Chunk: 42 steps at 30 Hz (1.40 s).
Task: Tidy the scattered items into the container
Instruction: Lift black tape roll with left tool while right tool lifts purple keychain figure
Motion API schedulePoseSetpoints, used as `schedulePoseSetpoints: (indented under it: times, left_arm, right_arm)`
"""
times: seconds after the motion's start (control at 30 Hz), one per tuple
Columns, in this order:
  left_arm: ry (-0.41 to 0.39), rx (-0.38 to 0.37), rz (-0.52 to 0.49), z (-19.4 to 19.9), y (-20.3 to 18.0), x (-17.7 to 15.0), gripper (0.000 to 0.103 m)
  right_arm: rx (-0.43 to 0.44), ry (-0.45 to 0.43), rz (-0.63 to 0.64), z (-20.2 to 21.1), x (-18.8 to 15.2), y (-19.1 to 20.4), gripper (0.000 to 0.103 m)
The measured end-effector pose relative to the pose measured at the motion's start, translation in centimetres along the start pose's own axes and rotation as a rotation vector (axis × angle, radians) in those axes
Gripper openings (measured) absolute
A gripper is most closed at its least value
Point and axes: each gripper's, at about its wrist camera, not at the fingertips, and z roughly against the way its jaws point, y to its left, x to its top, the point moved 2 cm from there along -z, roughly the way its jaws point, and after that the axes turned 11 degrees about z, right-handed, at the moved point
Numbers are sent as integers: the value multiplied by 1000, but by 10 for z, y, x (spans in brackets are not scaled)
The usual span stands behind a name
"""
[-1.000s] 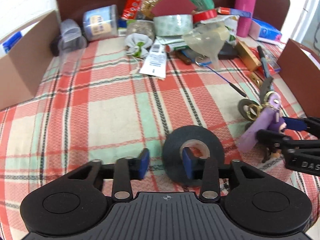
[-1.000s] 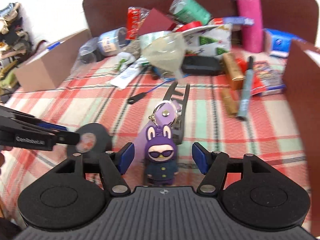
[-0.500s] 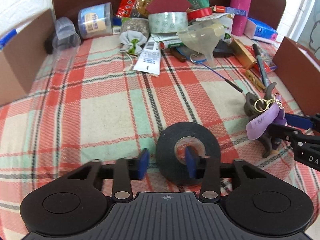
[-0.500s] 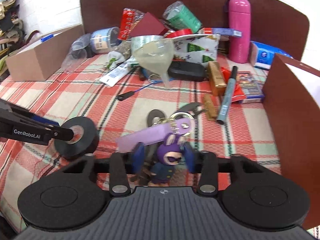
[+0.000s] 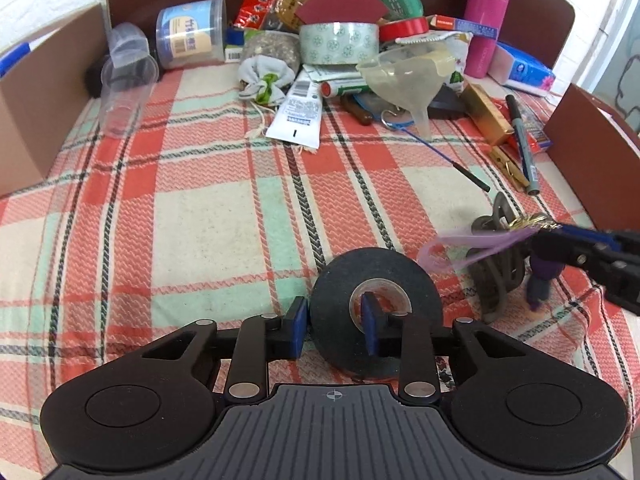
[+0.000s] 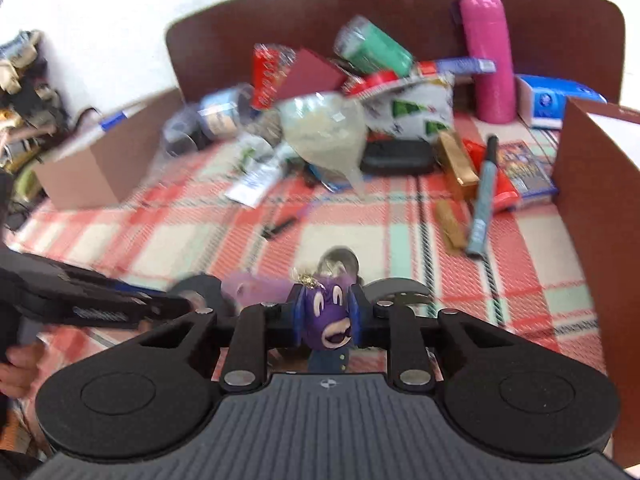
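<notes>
Funnel (image 5: 404,80) among clutter in container (image 5: 592,136)

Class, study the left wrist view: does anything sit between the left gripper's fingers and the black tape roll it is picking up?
Nothing visible does. The left gripper already straddles the wall of the black tape roll: one finger sits outside the roll, the other inside its core. The purple keychain, held by the right gripper, hangs off to the side.

The left claw (image 5: 334,326) is nearly closed, one finger (image 5: 298,330) outside the roll of black tape (image 5: 376,312), the other inside its core. The right claw (image 6: 325,316) is clamped on the head of a purple bunny keychain (image 6: 326,316), which hangs between its fingers. It reaches in from the left claw's right.
</notes>
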Motion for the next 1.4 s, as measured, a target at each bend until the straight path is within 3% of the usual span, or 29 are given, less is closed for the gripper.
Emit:
schedulePoseSetpoints:
  times: [0.23, 0.3, 0.37, 0.4, 0.63, 0.77, 0.83, 0.9, 0.97, 1.13, 1.17, 1.2, 1.3, 1.37, 1.4]
  left_arm:
    - [-27, 24, 29, 22, 18, -5, 25]
    - [-27, 35, 35, 24, 24, -6, 28]
    - [-23, 33, 49, 24, 31, -7, 45]
    - [-21, 31, 54, 23, 32, -7, 47]
    - [-11, 28, 37, 12, 32, -10, 55]
    - [-7, 27, 27, 6, 32, -12, 62]
    - [-11, 26, 19, 6, 32, -12, 61]
    - [-16, 26, 12, 6, 32, -12, 37]
    - [-20, 25, 5, 6, 32, -12, 30]
    - [-30, 22, -12, 6, 32, -12, 30]
    - [-28, 18, -14, 5, 32, -12, 35]
    - [-27, 15, -16, 5, 32, -12, 49]
    - [-32, 19, -46, 1, 28, -12, 50]
    - [-39, 32, -61, 2, 26, -13, 32]
    - [-40, 31, -58, 3, 27, -13, 30]
  right_arm:
    - [134, -53, 7, 11, 17, 17, 20]
    - [134, -31, 31, 5, 17, 21, 20]
    - [121, 1, 46, -2, 15, 24, 20]
    - [108, 22, 50, -6, 13, 24, 23]
    - [119, 47, 102, -10, 8, 37, 26]
    - [86, 90, 142, -18, 6, 44, 40]
    - [71, 99, 165, -20, 3, 46, 45]
    - [70, 102, 170, -23, 1, 47, 45]
    - [70, 103, 167, -27, 1, 47, 44]
    - [62, 83, 162, -45, 7, 51, 49]
    - [74, 82, 160, -49, 8, 52, 47]
    - [85, 81, 158, -53, 10, 54, 44]
    - [75, 110, 161, -68, 12, 58, 33]
    - [77, 106, 136, -67, 11, 58, 32]
    - [78, 97, 130, -64, 12, 58, 30]
